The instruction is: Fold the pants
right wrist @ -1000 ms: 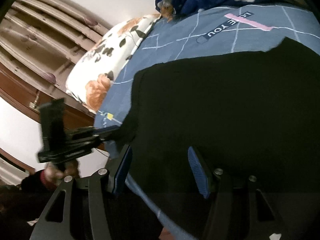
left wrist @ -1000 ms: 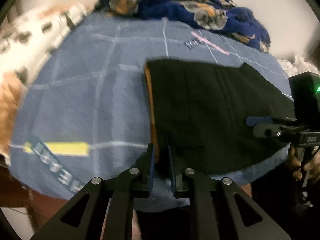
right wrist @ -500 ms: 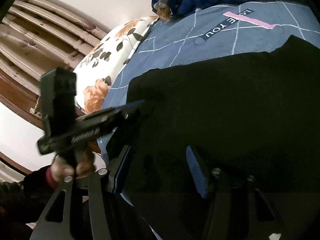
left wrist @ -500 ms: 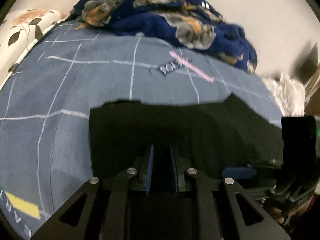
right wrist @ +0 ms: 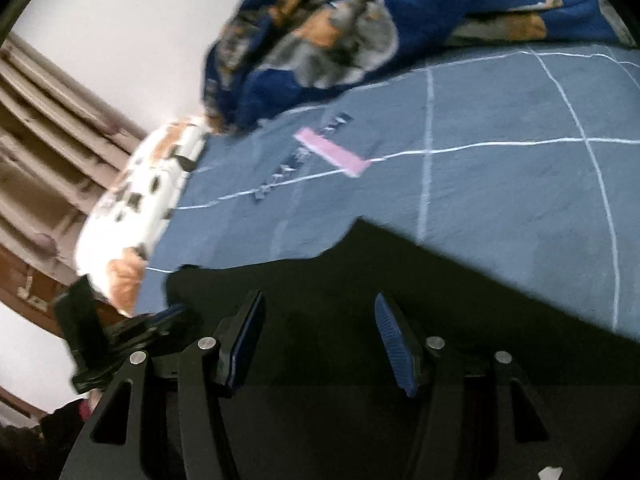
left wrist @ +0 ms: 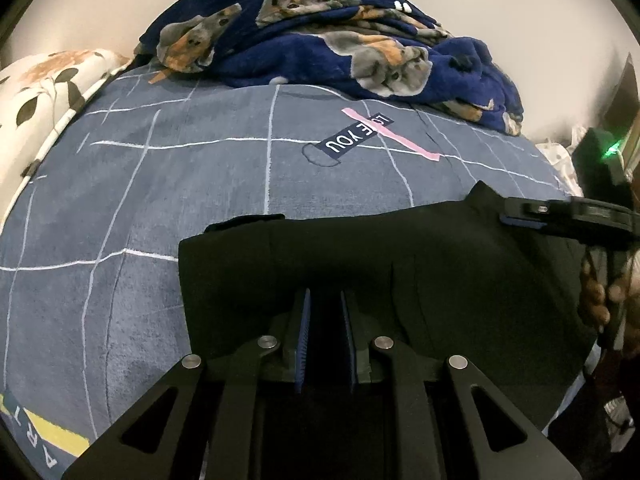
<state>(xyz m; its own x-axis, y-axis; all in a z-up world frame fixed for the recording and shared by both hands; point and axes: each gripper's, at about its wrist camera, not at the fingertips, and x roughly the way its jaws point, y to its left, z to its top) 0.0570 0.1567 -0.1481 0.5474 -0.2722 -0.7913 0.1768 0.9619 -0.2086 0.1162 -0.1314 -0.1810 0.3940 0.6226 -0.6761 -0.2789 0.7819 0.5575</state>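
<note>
Black pants lie flat on the blue checked bedspread. My left gripper sits at their near edge, jaws nearly together with black cloth between the pads. In the right wrist view it shows at the pants' left corner. My right gripper hovers low over the pants; its jaws are closing but the pads stand well apart, with dark cloth below and between them. In the left wrist view the right gripper reaches the pants' far right corner, held by a hand.
A dark blue blanket printed with dogs is heaped at the far side of the bed. A floral pillow lies at the left, by a wooden headboard. White clutter sits past the right edge.
The left gripper moved from the pants' orange-lined left edge to over the cloth, then held still. The right gripper swung right toward the far corner and its jaws narrowed.
</note>
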